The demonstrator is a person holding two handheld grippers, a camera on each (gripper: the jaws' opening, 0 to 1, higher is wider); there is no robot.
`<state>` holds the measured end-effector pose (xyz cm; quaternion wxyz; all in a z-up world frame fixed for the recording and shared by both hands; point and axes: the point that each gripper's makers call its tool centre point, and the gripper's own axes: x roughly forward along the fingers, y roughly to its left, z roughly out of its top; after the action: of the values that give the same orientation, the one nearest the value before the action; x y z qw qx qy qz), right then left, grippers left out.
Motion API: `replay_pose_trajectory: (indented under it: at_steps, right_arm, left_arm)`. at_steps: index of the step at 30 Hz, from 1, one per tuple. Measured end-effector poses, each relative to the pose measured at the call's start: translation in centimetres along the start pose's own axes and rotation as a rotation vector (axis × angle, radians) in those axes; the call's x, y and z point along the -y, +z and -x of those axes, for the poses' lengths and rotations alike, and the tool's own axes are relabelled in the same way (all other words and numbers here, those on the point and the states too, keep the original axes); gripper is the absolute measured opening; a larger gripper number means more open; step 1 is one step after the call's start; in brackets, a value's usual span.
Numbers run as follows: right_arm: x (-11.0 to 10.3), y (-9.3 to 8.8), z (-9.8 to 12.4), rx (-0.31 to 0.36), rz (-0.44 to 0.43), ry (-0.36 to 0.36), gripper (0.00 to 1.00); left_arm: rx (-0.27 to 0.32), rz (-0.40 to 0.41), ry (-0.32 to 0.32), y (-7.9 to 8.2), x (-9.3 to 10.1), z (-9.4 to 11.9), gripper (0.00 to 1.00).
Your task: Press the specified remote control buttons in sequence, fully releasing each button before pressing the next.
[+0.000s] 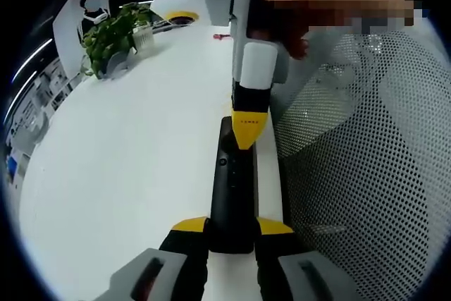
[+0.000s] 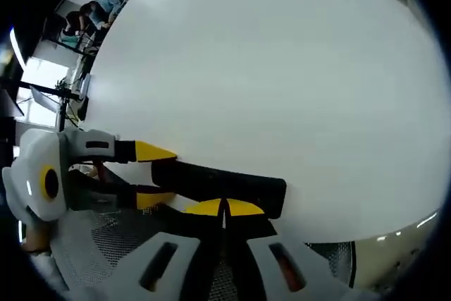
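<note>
Bench: white bench (image 1: 127,160), broad and bare; potted plant (image 1: 113,37) near its far end; mesh chair back (image 1: 366,174) just beside its near edge.
Remote: black remote control (image 1: 232,195) lies flat at the bench's near edge, long axis running straight away from the left tool, roughly along that edge.
Left tool: left tool (image 1: 232,234) straddles the remote's near end, one yellow-tipped jaw on each side, touching or nearly so. Reads as a clamp that steadies it; jaws narrow, at remote width.
Right tool: right tool (image 1: 248,128) comes in from the far end, yellow tips together into one point, resting on or just above the remote's top face near that end. In the right gripper view its own jaws (image 2: 224,207) meet with no gap, nothing between them.
Key relation: right tool is the presser, approaching along the remote's long axis, opposite the left tool. Small round button (image 1: 223,162) lies just beside the tip, toward the left tool.
Contact: can't tell whether the tip is actually depressing a key or hovering.
Step (judgement): mid-sequence, one press in hand.
Risk: remote sits at the edge; off-axis push could skid it toward the chair.
</note>
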<state>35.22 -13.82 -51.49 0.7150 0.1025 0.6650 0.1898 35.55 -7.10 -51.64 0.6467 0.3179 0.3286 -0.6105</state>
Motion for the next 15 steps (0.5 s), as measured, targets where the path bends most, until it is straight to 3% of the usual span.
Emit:
replay_pose_trajectory:
  at_steps: [15]
  right_arm:
    - [0.39, -0.54, 0.16, -0.035, 0.021, -0.040, 0.00]
  left_arm:
    - [0.000, 0.012, -0.001, 0.00, -0.03, -0.04, 0.25]
